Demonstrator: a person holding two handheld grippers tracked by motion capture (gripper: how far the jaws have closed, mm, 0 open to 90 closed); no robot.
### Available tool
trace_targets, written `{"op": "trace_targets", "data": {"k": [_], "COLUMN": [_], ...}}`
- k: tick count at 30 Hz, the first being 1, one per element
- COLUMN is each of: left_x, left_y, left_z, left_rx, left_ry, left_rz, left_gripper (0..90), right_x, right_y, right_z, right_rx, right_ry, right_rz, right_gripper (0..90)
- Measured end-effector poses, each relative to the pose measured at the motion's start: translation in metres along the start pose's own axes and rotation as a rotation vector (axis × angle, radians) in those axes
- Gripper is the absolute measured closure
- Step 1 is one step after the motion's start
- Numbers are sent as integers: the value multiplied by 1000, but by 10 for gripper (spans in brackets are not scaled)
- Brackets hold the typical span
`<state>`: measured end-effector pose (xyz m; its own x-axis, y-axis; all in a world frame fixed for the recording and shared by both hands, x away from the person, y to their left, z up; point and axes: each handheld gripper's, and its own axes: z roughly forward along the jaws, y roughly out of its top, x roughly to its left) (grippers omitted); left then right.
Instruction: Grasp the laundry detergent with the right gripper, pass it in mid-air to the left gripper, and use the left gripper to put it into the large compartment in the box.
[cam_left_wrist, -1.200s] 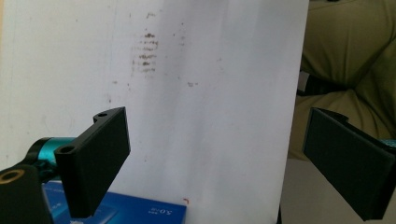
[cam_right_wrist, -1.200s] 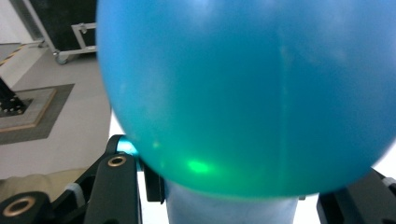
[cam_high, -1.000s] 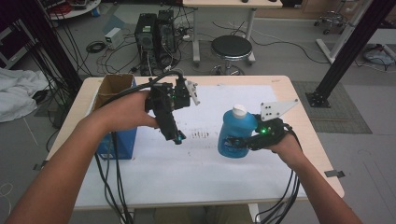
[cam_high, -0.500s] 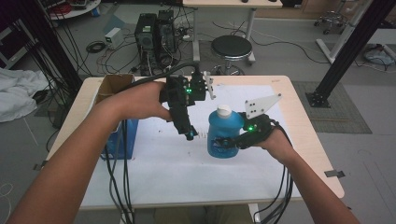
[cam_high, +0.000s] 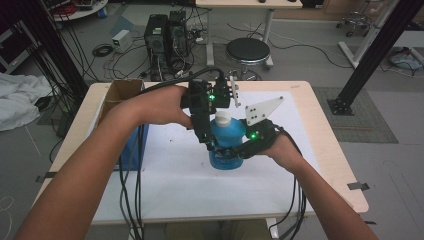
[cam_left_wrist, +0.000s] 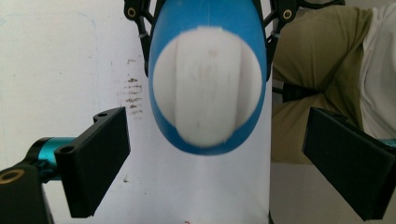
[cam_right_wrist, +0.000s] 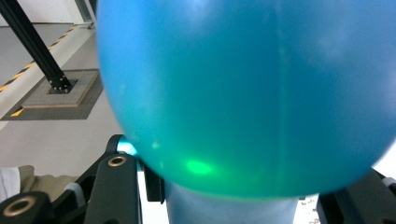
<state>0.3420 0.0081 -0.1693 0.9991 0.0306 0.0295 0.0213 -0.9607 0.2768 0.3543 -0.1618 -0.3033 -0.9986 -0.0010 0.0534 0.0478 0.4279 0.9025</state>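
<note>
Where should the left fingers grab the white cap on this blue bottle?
Grip the white cap across its rounded sides, coming straight down from above: the blue bottle stands upright, held by the right gripper, and the left gripper is open astride the cap.

1. The bottle (cam_high: 227, 147) stands upright near the middle of the counter (cam_high: 320, 125), on the sheet (cam_high: 175, 175) that covers most of it.
2. The right gripper (cam_high: 235, 152) clasps the bottle's body from the right – the left gripper (cam_high: 209, 145) hangs over it from the left, jaws apart either side of the cap (cam_left_wrist: 207, 86).
3. A cardboard box (cam_high: 120, 92) sits at the counter's far left corner.
4. Beyond the counter, on the floor – a stool (cam_high: 247, 50) and, to its left, computer cases (cam_high: 165, 32).
</note>
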Motion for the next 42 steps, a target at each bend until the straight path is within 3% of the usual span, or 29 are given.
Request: {"op": "trace_targets", "data": {"k": [14,30,33,37,42], "left_x": [4,7,7,7,6], "left_y": [10,14,15,15,15], "left_z": [8,17,17,18,18], "left_rx": [18,48,46,46,58], "left_ry": [-10,-10,-11,-24,-32], "left_rz": [10,26,30,40,46], "left_gripper": [76,78,89,189,210], "right_x": [-1,-2,-2,-2,-2], "right_y": [11,12,12,12,12], "right_z": [14,12,12,12,12], "right_rx": [0,-7,-7,-8,-7], "right_ry": [18,19,19,20,22], "right_rz": [-7,-9,-9,-10,-8], "right_gripper": [453,453,452,452,452]}}
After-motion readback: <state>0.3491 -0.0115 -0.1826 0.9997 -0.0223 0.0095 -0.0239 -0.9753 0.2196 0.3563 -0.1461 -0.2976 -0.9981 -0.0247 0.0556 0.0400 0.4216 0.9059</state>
